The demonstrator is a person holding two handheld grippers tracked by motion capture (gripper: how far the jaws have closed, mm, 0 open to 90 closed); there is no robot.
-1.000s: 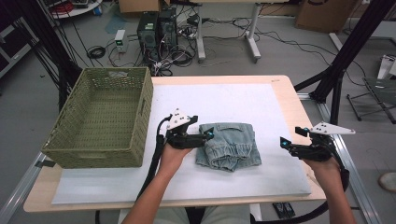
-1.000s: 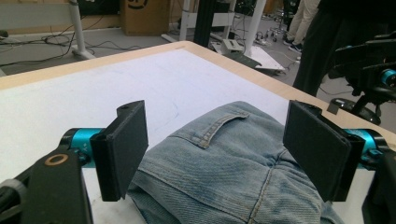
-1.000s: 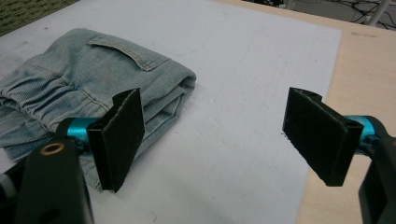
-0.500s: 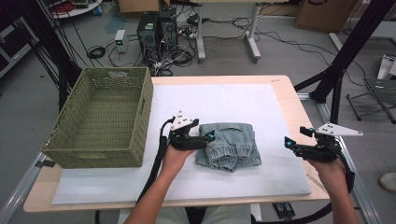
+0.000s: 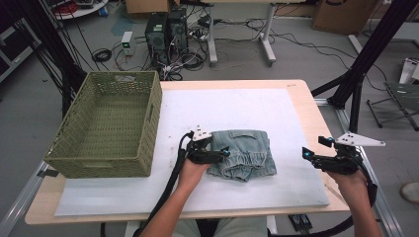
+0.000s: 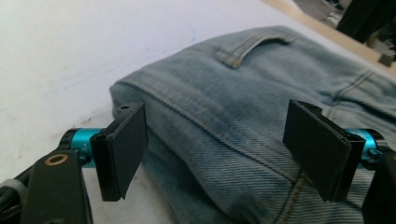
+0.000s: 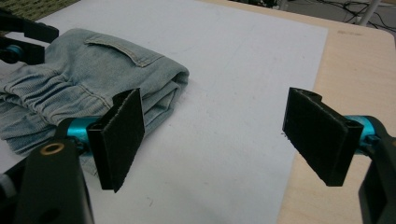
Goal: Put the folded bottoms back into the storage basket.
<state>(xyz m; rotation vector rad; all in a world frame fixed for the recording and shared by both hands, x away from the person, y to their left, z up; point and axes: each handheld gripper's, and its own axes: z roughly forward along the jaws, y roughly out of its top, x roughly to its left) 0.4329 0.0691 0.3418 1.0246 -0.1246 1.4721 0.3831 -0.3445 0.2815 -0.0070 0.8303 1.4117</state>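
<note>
While the left tool [image 5: 217,153] straddles folded jeans [image 5: 244,153], a basket [image 5: 111,128] stands beside.

Faded denim cloth jeans [image 5: 242,153], woven wicker basket [image 5: 108,128], matt white table cover [image 5: 276,108]

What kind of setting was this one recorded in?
Likely a lab or workshop: computer towers and loose cables lie on the floor behind the table, with black rig frames around it.
</note>
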